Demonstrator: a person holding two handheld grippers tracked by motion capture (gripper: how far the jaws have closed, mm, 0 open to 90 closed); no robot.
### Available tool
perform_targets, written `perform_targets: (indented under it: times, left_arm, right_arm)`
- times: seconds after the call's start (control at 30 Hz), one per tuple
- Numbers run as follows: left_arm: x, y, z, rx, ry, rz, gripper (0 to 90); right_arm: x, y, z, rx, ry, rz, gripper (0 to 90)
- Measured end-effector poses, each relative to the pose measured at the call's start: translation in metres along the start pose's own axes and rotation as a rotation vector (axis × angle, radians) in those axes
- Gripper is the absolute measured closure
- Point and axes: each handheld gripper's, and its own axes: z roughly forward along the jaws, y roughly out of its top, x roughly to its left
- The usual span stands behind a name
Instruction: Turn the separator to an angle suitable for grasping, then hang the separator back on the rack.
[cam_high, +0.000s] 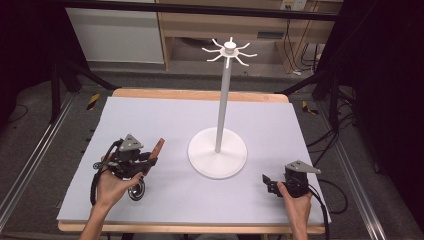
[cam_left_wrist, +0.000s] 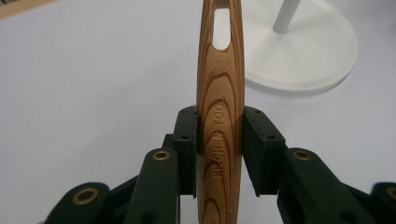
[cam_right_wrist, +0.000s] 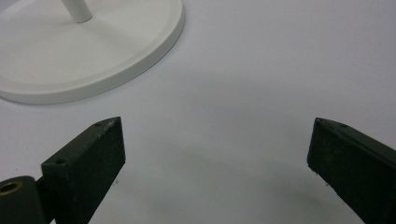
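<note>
So the left tool (cam_high: 150, 162) has its jaws clamped on a wooden utensil handle (cam_left_wrist: 220, 116), gripping it partway along the shaft. The handle sticks out past the jaws toward the far right, with the slotted hanging hole (cam_left_wrist: 221, 28) at the free end. The other end of the utensil drops down near the person's left hand, something dark and round by the worktop (cam_high: 165, 120), but I can't make out what kind of head it is.

Looks to me like the pickup is done and the hanging step is up next. The white hook stand (cam_high: 218, 150) sits mid-worktop, just right of the held handle, with its ring of hooks (cam_high: 229, 52) way up top. I'd guess the next move means lifting high and lining that slot up with one hook, which looks fiddly since the hooks are thin.

Right tool (cam_high: 270, 184) hovers near the right edge, jaws wide apart, holding nothing, well apart from the stand's base.
</note>
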Motion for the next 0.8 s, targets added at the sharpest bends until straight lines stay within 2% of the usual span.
perform_targets:
  times: [0.07, 0.13, 0.23, 0.5, 0.73, 0.8]
  left_arm:
    - [0.000, 0.000, -0.002, -0.015, 0.000, -0.001, 67.7]
    - [0.001, 0.000, -0.007, -0.058, 0.005, -0.015, 67.7]
    - [0.000, 0.000, -0.011, -0.079, 0.014, -0.015, 67.7]
    - [-0.003, 0.002, -0.020, -0.140, 0.006, -0.022, 67.7]
    - [-0.008, 0.005, -0.039, -0.291, 0.001, -0.045, 67.7]
    - [-0.008, 0.005, -0.041, -0.309, 0.003, -0.046, 67.7]
  right_arm:
    - [0.000, 0.000, 0.000, -0.001, -0.001, -0.001, 4.8]
    - [0.000, 0.000, 0.001, 0.003, -0.001, -0.008, 4.8]
    - [0.001, 0.001, 0.000, -0.001, 0.001, -0.007, 4.8]
    - [0.001, 0.000, 0.001, 0.002, -0.002, -0.014, 4.8]
    - [0.000, 0.001, 0.000, -0.005, -0.001, -0.007, 4.8]
    - [0.000, 0.001, 0.000, -0.006, -0.004, -0.013, 4.8]
